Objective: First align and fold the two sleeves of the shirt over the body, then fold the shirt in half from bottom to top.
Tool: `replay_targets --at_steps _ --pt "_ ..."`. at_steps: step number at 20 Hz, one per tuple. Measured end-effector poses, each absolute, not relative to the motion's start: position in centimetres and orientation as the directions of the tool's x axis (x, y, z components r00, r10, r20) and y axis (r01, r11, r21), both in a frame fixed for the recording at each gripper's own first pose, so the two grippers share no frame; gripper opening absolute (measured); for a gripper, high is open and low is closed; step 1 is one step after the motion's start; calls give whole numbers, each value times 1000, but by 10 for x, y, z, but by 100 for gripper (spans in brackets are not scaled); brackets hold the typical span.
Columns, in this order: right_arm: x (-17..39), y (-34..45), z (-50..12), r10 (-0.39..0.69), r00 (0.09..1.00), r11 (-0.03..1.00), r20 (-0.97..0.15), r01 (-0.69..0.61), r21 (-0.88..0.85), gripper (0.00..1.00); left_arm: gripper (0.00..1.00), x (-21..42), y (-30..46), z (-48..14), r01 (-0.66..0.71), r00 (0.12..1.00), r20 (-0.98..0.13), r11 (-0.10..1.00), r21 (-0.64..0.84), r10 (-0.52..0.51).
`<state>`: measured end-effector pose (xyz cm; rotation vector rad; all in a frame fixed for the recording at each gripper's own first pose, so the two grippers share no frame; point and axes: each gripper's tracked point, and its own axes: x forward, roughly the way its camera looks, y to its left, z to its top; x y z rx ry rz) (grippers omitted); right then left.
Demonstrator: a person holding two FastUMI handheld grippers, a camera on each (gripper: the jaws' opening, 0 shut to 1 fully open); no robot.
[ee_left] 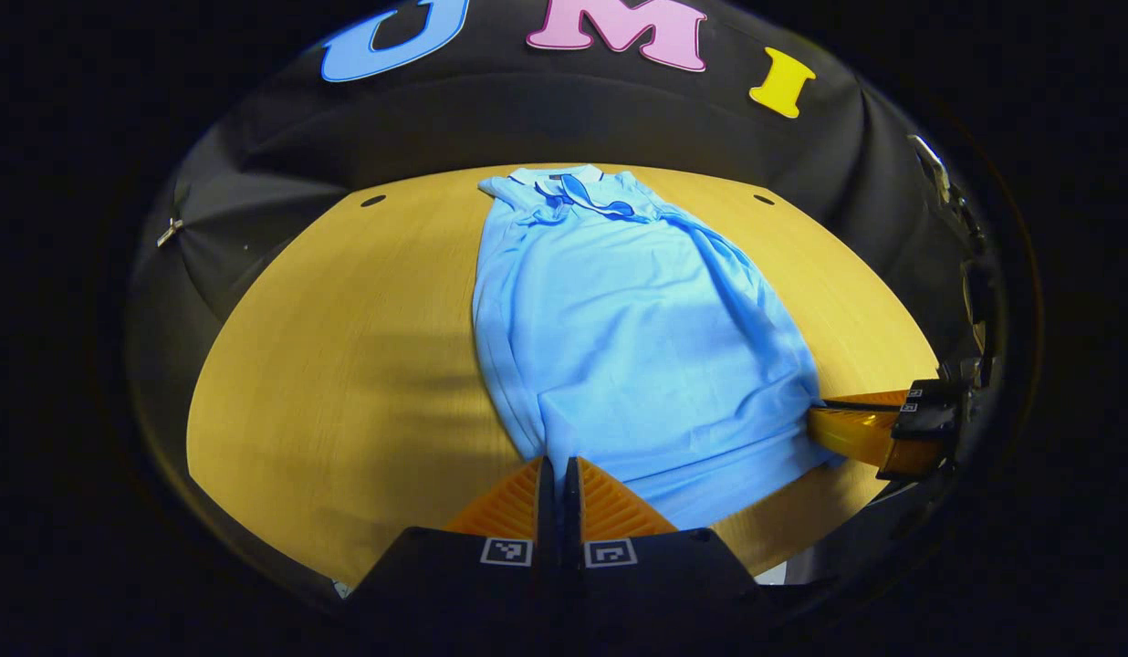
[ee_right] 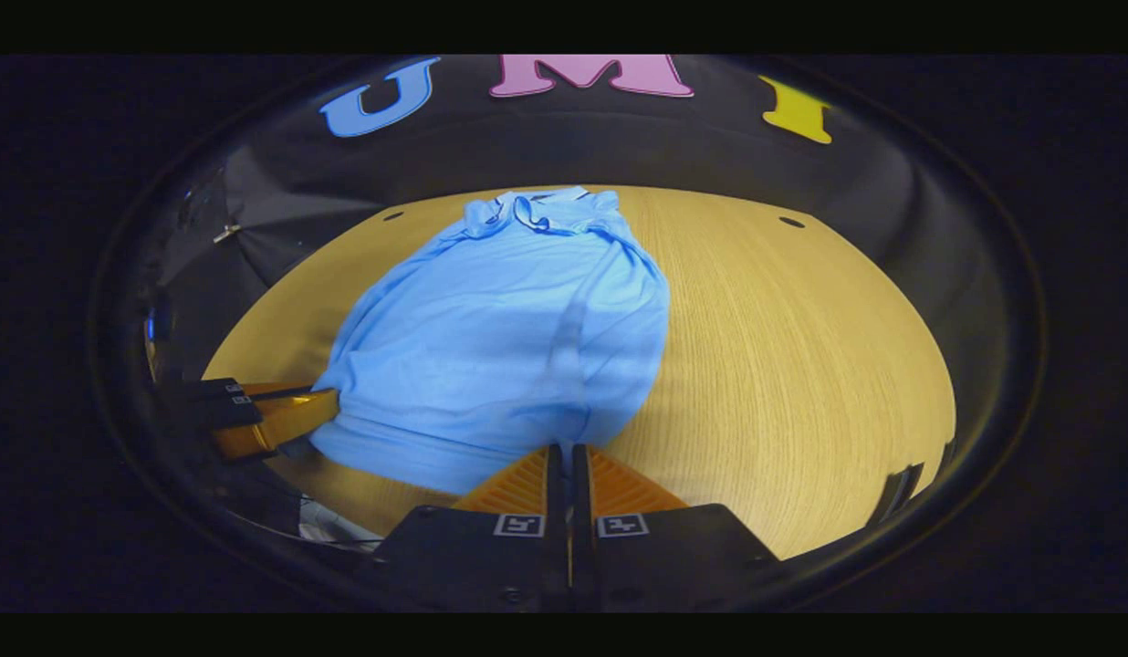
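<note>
The wooden table (ee_left: 345, 365) spreads out ahead of both claws, and on it the light blue shirt (ee_left: 619, 347) lies flat with its collar (ee_left: 578, 190) at the far end and its hem right at the fingertips. The sleeves look already folded in over the body, so the bottom-to-top fold appears to be the step in hand. It is thin knit cloth, light, limp and likely to sag and wrinkle when lifted, so the two hem corners seem the best places to take hold, raised evenly together. The left gripper (ee_left: 558, 474) has its fingers pressed together at the near-left hem corner, apparently pinching the edge. The right gripper (ee_right: 564, 461) is likewise closed up at the opposite hem corner, the cloth seemingly caught between its fingers.
</note>
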<state>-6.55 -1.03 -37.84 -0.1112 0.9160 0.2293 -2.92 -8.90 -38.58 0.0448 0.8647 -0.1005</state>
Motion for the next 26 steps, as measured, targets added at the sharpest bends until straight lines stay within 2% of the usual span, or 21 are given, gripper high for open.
replay_targets --at_steps 4,5,6,9,10,11,12,13,14,15,17,18,19,20,21,22,25,26 --pt "-62 -9 -375 150 555 974 -818 -224 27 6 6 -29 -86 -379 84 618 -782 996 -31 -76" --pt "-60 -8 -372 153 551 975 -820 -218 36 11 6 -28 -86 -373 83 617 -782 996 -41 -83" --pt "-55 -7 -367 158 550 974 -820 -222 38 6 6 -27 -86 -367 91 611 -786 995 -46 -92" --pt "-26 4 -337 184 583 971 -791 -231 56 6 6 -12 -84 -340 116 628 -771 992 -42 -106" --pt "-13 7 -326 194 597 970 -779 -236 61 6 6 -3 -83 -331 115 637 -763 992 -46 -109" --pt "0 11 -316 205 611 968 -765 -244 65 12 6 7 -83 -322 107 645 -756 993 -53 -110" --pt "16 14 -304 213 629 965 -748 -253 62 6 6 19 -81 -312 92 654 -748 994 -66 -110" --pt "32 16 -295 218 648 963 -730 -265 52 12 6 33 -81 -304 80 664 -739 993 -81 -114" --pt "48 19 -287 225 663 959 -714 -281 41 6 6 46 -81 -294 71 671 -732 993 -92 -116" --pt "62 21 -278 230 678 955 -699 -294 30 12 6 58 -80 -286 66 677 -726 993 -98 -116" --pt "89 27 -267 246 694 948 -676 -319 17 12 6 84 -78 -266 70 702 -703 994 -88 -112" --pt "102 29 -261 252 701 944 -667 -330 10 6 6 98 -77 -257 77 716 -690 994 -74 -107" --pt "115 30 -255 257 709 942 -657 -336 5 11 6 111 -77 -249 85 727 -678 994 -66 -107" --pt "127 32 -250 261 717 940 -647 -340 2 12 6 124 -77 -241 90 737 -667 994 -64 -110" --pt "139 34 -246 264 725 939 -636 -344 -2 11 6 137 -77 -235 87 747 -656 994 -66 -109" --pt "152 36 -242 266 733 937 -626 -349 -10 6 6 149 -76 -230 82 755 -647 994 -70 -107" --pt "187 42 -233 282 745 928 -604 -371 -23 6 6 184 -73 -223 65 768 -634 996 -65 -92" --pt "199 46 -230 289 747 924 -598 -381 -29 11 6 194 -72 -221 67 771 -630 996 -61 -91"
